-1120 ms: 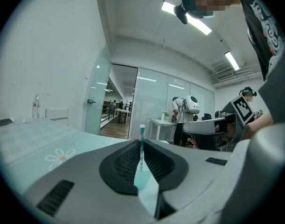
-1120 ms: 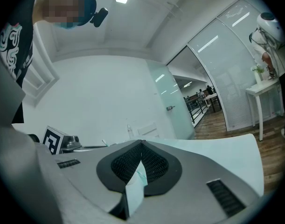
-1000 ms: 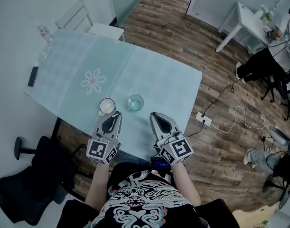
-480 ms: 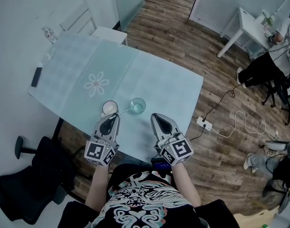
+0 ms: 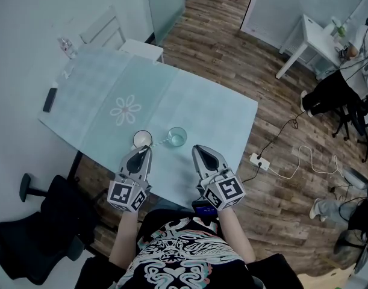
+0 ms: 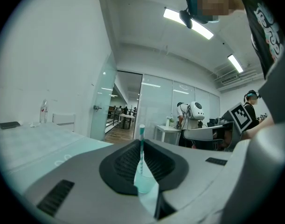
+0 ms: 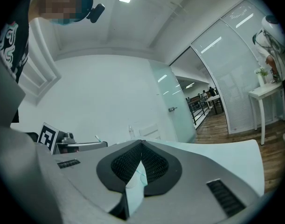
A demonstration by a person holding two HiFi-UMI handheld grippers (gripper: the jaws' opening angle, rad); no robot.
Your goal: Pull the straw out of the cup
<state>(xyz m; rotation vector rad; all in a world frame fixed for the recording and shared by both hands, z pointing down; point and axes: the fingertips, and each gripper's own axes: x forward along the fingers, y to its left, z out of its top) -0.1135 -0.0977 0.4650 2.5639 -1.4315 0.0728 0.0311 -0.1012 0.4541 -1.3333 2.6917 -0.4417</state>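
Observation:
A teal-and-white striped straw (image 6: 142, 130) stands upright, pinched between the tips of my left gripper (image 6: 141, 143), which is shut on it. In the head view the left gripper (image 5: 146, 149) hovers just in front of a white cup (image 5: 142, 139); the straw itself is too small to make out there. A clear glass (image 5: 177, 136) stands to the right of the cup and shows through the jaw gap (image 6: 143, 183). My right gripper (image 5: 199, 147) is held beside it near the table's front edge, jaws shut (image 7: 141, 142) with nothing between them.
The table (image 5: 208, 107) has a pale teal cloth with a flower print (image 5: 124, 109). A dark phone (image 5: 49, 99) and a bottle (image 5: 65, 46) lie at its far left. A black office chair (image 5: 45, 221) stands left of me, a power strip (image 5: 258, 160) on the floor to the right.
The left gripper has risen slightly with the straw in it. The right gripper has stayed where it was.

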